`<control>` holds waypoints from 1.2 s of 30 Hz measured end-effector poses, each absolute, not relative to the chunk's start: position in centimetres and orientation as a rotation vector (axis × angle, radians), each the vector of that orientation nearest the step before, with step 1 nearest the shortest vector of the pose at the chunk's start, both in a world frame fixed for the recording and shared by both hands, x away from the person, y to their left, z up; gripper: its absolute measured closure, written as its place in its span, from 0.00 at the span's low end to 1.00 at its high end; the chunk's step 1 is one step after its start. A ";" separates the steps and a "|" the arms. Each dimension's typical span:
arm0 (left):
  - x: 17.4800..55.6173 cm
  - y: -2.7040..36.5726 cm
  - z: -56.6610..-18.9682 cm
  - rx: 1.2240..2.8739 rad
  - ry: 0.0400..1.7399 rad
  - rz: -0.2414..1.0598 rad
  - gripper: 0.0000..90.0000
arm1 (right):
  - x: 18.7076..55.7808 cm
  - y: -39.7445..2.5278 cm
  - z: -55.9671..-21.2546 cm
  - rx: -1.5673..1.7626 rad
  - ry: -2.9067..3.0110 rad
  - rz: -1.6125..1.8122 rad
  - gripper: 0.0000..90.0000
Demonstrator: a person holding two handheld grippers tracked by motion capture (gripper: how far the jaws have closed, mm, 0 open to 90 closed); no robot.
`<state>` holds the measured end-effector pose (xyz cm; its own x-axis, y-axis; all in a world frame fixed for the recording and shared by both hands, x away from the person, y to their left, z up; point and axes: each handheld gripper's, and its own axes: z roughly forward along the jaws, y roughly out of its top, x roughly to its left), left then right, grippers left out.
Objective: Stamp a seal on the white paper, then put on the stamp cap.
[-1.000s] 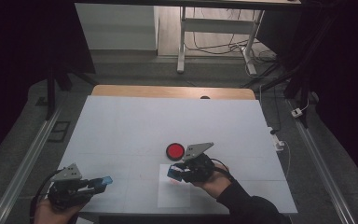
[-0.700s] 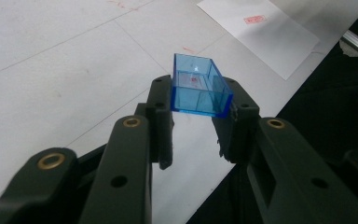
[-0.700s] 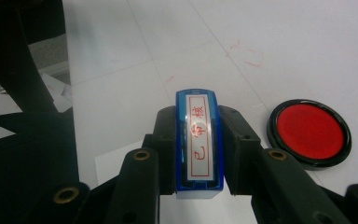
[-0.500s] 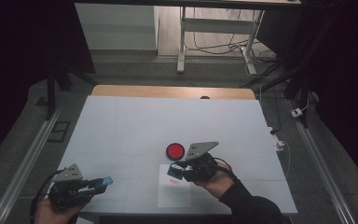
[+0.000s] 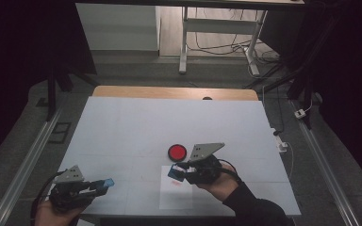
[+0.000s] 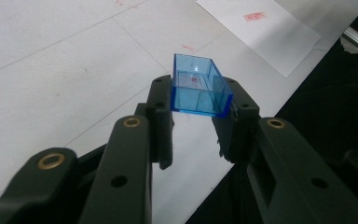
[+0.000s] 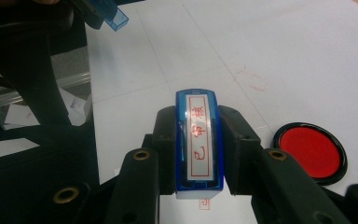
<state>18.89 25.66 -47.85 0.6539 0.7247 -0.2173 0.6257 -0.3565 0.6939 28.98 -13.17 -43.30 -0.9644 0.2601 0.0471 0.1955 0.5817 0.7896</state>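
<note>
My right gripper [image 7: 198, 140] is shut on a blue stamp [image 7: 199, 142] whose labelled top, with red characters on it, faces the camera. In the high view that right gripper [image 5: 178, 172] holds the stamp [image 5: 175, 172] just above a white sheet of paper [image 5: 188, 194], close to a red ink pad [image 5: 177, 151]. My left gripper [image 6: 196, 109] is shut on a clear blue stamp cap [image 6: 198, 87], its hollow side up. That left gripper [image 5: 104, 184] hovers at the table's near left corner with the cap [image 5: 107, 182].
The white table [image 5: 169, 122] has a wooden strip along its far edge. The paper [image 6: 261, 32] carries a small red stamp mark [image 6: 255, 16]. The ink pad [image 7: 313, 150] lies just right of the stamp. Metal rails run along both sides of the table.
The right gripper with the stamp has shifted slightly forward and left over the paper's top edge. The left gripper has stayed put.
</note>
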 end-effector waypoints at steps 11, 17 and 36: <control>18.9 25.8 -47.7 2.069 1.039 0.166 0.76 | 29.1 -13.5 -43.1 0.396 2.719 1.365 0.78; 19.0 25.4 -47.6 2.063 0.982 0.164 0.76 | 29.2 -13.7 -43.0 0.411 2.713 1.376 0.78; 20.4 22.7 -47.2 2.106 0.824 0.140 0.76 | 29.2 -13.7 -42.4 0.376 2.711 1.406 0.78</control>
